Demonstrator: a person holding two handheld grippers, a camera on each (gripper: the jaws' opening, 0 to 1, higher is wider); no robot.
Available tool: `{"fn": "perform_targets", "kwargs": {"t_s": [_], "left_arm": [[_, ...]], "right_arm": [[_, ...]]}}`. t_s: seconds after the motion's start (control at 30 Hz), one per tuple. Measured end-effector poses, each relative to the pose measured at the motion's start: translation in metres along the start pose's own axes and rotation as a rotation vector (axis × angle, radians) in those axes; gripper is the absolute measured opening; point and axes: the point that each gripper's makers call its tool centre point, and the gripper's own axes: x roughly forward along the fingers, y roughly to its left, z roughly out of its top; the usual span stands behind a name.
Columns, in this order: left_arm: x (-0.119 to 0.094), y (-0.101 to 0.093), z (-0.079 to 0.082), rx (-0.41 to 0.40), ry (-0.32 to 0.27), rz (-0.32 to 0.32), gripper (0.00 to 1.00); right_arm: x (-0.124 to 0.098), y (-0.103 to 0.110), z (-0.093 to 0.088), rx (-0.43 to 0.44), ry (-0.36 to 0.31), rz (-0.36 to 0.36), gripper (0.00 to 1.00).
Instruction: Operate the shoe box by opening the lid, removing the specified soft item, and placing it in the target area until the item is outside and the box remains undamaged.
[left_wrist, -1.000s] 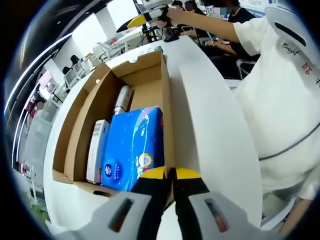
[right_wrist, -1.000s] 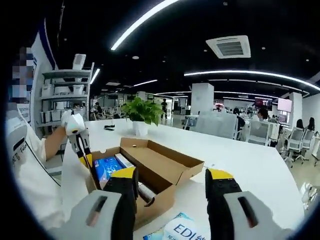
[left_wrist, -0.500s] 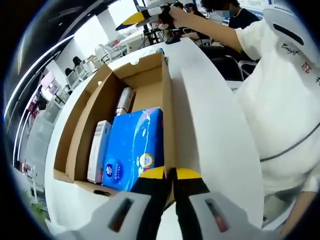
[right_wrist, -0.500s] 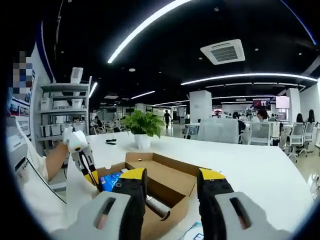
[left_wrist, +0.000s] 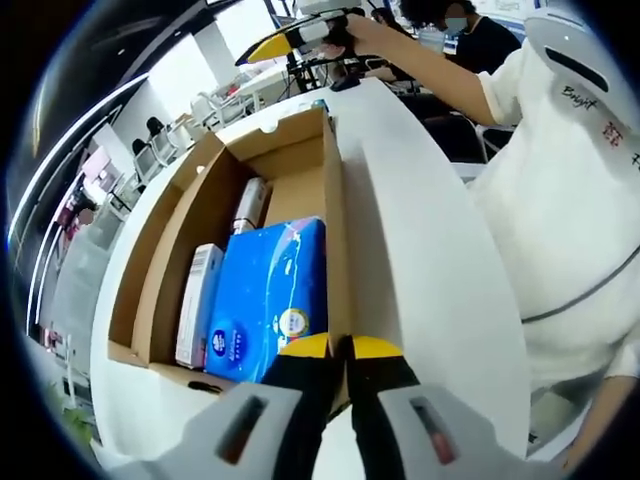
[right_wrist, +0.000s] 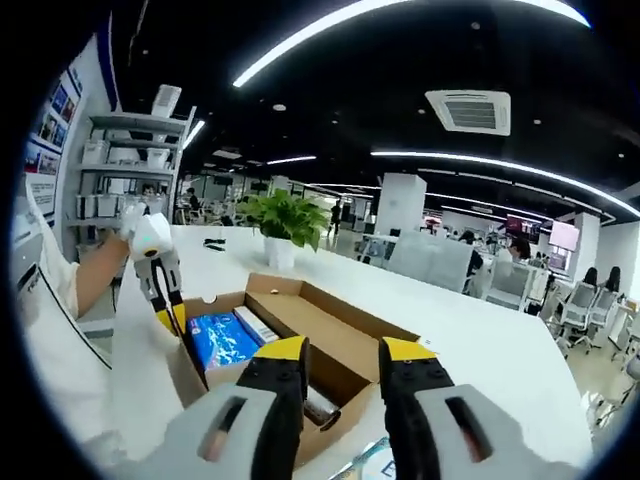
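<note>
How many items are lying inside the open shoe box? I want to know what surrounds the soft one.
3: a blue soft pack at the near end, a slim white box beside it along the wall, and a silver tube farther back. More may be hidden beneath.

Opposite ends, both facing box

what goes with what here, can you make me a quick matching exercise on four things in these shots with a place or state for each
Things:
1. blue tissue pack
2. left gripper
3. right gripper
4. potted plant

Places or states:
A. on the white table beyond the box
B. fingers apart, above the table
C. lying inside the open shoe box
D. fingers closed on the box's side wall

Pairs: 1-C, 2-D, 3-B, 4-A
</note>
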Motion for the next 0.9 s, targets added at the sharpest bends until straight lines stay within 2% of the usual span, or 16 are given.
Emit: {"fn": "perform_targets", "kwargs": {"t_s": [0.07,0.17,0.27,0.3,0.4,0.43,0.47,0.53,0.57,0.63,0.8,0.87,0.9], "left_arm": [[0.0,-0.001,0.0,0.008,-0.003,0.005,0.05],[0.0,-0.002,0.0,0.043,-0.005,0.013,0.05],[0.0,0.001,0.0,-0.023,-0.001,0.02,0.05],[0.0,0.001,0.0,-0.039,-0.002,0.016,0.05],[0.0,0.002,0.0,-0.04,0.002,0.012,0.05],[0.001,0.002,0.0,-0.042,0.008,0.01,0.05],[0.002,0.0,-0.001,-0.06,0.034,-0.001,0.05],[0.003,0.0,-0.003,-0.111,0.079,-0.016,0.04],[0.004,0.001,-0.003,-0.109,0.078,-0.02,0.04],[0.003,0.0,-0.002,-0.054,0.049,-0.036,0.03],[0.003,0.0,-0.002,-0.072,0.052,-0.045,0.02],[0.003,-0.001,-0.002,-0.078,0.07,-0.055,0.02],[0.003,-0.001,-0.002,-0.076,0.074,-0.061,0.02]], "right_arm": [[-0.002,0.001,0.003,-0.011,-0.02,-0.015,0.31],[0.001,0.003,0.002,-0.005,-0.015,-0.008,0.29],[0.009,0.008,-0.005,-0.041,0.049,0.011,0.28],[0.012,0.006,-0.008,-0.123,0.1,-0.007,0.28],[0.021,0.012,-0.003,-0.14,0.11,0.001,0.25],[0.029,0.014,0.003,-0.143,0.107,0.02,0.26],[0.037,0.021,0.006,-0.154,0.118,0.077,0.27],[0.049,0.031,0.004,-0.175,0.206,0.177,0.27],[0.052,0.032,0.002,-0.196,0.241,0.199,0.27],[0.059,0.028,0.005,-0.232,0.262,0.18,0.28],[0.067,0.04,0.003,-0.203,0.276,0.261,0.25],[0.068,0.045,-0.006,-0.228,0.33,0.304,0.26],[0.067,0.041,-0.011,-0.252,0.365,0.299,0.28]]}}
